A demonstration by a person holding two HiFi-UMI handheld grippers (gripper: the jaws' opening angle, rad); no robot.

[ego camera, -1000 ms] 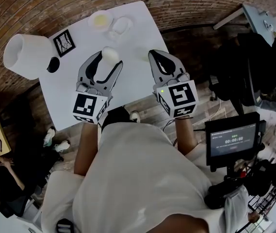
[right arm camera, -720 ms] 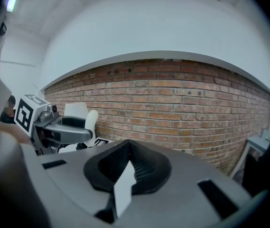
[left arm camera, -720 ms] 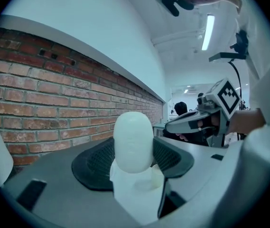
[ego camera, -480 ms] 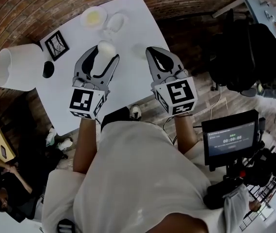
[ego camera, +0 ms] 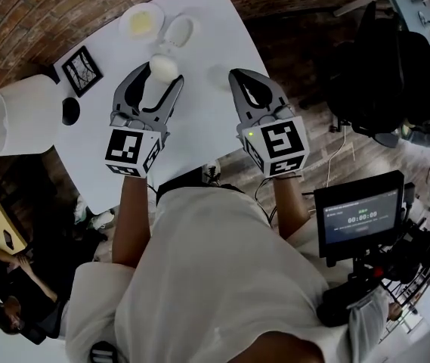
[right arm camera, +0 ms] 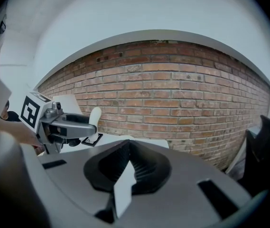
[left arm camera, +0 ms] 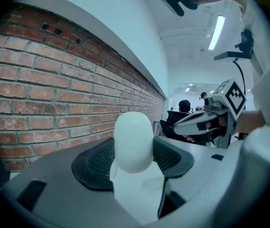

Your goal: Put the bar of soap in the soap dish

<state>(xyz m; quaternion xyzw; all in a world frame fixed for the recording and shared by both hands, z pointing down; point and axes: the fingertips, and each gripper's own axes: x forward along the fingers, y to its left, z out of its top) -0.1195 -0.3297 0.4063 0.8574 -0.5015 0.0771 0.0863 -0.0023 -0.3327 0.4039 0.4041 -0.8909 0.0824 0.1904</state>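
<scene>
A white oval bar of soap point(ego camera: 163, 68) is held above the white table point(ego camera: 199, 119), with my left gripper point(ego camera: 162, 79) shut on it. In the left gripper view the soap point(left arm camera: 133, 141) stands upright between the dark pads. Just beyond it on the table lies a pale oval soap dish point(ego camera: 180, 30), beside a round dish with something yellow point(ego camera: 140, 20). My right gripper point(ego camera: 240, 80) hovers to the right of the soap, shut and holding nothing; its pads point(right arm camera: 139, 167) meet in the right gripper view, where the left gripper point(right arm camera: 63, 125) and the soap point(right arm camera: 95, 118) also show.
A white lampshade point(ego camera: 10, 116), a small black round thing point(ego camera: 70, 110) and a black-framed picture point(ego camera: 78, 68) sit at the table's left. A brick wall lies beyond the table. A monitor on a stand point(ego camera: 358, 214) is at my right, and a seated person point(ego camera: 7, 316) at lower left.
My left gripper has carried the soap a little farther across the table, closer to the oval dish. The right gripper has kept its place beside it.
</scene>
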